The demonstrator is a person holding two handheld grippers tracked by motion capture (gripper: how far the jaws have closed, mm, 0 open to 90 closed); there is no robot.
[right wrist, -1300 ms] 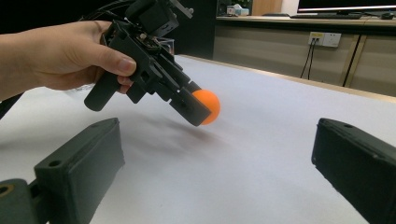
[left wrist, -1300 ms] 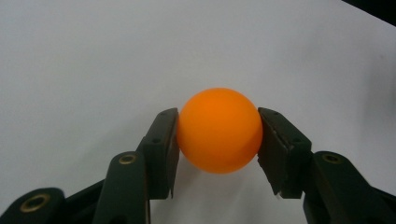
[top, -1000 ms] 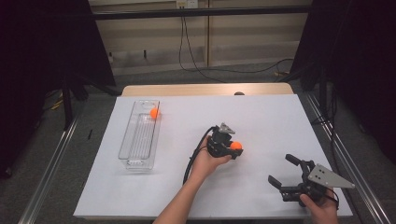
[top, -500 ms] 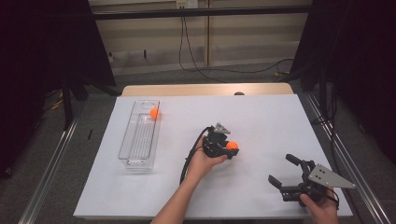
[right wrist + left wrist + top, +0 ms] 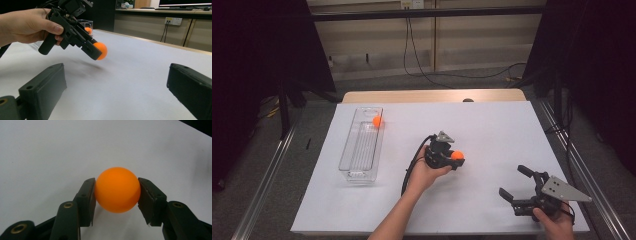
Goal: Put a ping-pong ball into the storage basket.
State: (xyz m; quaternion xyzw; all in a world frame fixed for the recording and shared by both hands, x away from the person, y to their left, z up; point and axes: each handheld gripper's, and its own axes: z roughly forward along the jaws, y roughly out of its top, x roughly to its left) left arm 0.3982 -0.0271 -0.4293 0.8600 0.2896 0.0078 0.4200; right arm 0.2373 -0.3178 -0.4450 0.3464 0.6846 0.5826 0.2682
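The left tool (image 5: 456, 159) clamps an orange ball (image 5: 457, 155) between its two pads, lifted clear of the white desk (image 5: 492, 125) near its middle. The right tool (image 5: 518, 186) rests near the desk's front right corner, jaws wide with nothing between them. At the left stands a clear tray (image 5: 360, 147) with a second orange ball (image 5: 377, 121) at its far end. Bare desk lies between the held ball and the tray.
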